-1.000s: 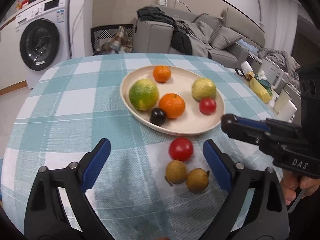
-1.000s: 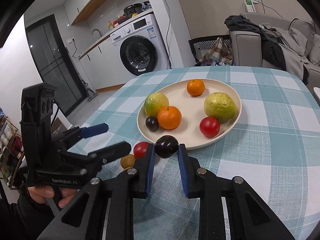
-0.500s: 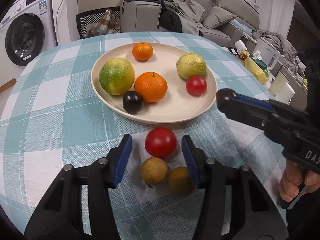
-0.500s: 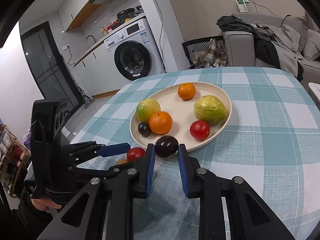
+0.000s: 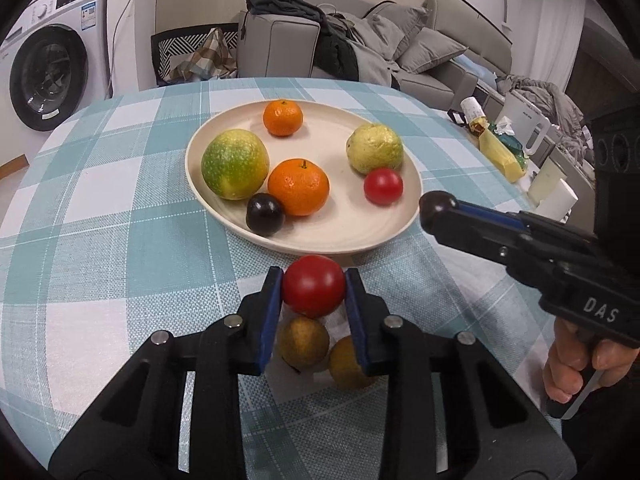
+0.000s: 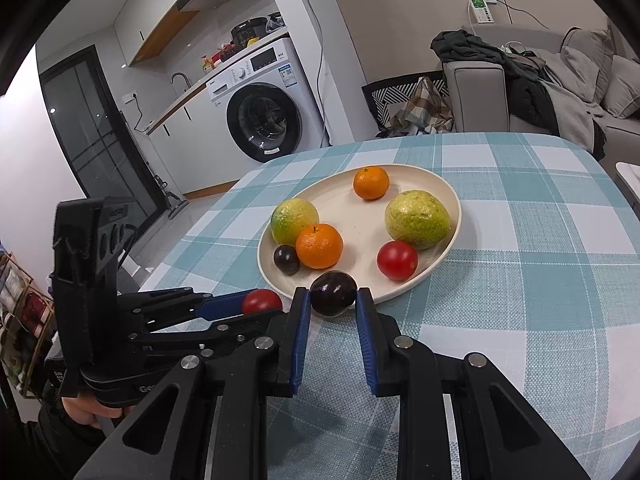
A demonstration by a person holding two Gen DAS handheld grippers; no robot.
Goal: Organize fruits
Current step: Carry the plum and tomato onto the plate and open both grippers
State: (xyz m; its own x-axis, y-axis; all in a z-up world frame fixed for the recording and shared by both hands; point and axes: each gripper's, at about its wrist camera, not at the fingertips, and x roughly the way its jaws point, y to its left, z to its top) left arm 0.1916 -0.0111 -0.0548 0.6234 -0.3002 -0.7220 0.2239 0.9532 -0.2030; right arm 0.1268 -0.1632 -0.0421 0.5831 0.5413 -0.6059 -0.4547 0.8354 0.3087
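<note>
A cream plate (image 5: 352,236) on the checked table holds two oranges, two green-yellow fruits, a dark plum (image 5: 265,214) and a red tomato (image 5: 383,186). My left gripper (image 5: 313,286) is shut on a second red tomato (image 5: 313,285) just in front of the plate's near rim. Two brown fruits (image 5: 303,342) lie on a white napkin under it. My right gripper (image 6: 333,294) is shut on a dark plum (image 6: 333,293) at the plate's near rim (image 6: 420,280). The right gripper shows at the right of the left wrist view (image 5: 438,208).
The round table (image 5: 100,208) has a teal and white checked cloth. A sofa with clothes (image 5: 320,48) stands behind it, and a washing machine (image 5: 48,76) at the far left. Bottles and packets (image 5: 500,144) sit on a side surface at the right.
My left gripper moved forward over the brown fruits and closed on the red tomato. My right gripper stayed shut on the dark plum and rose slightly.
</note>
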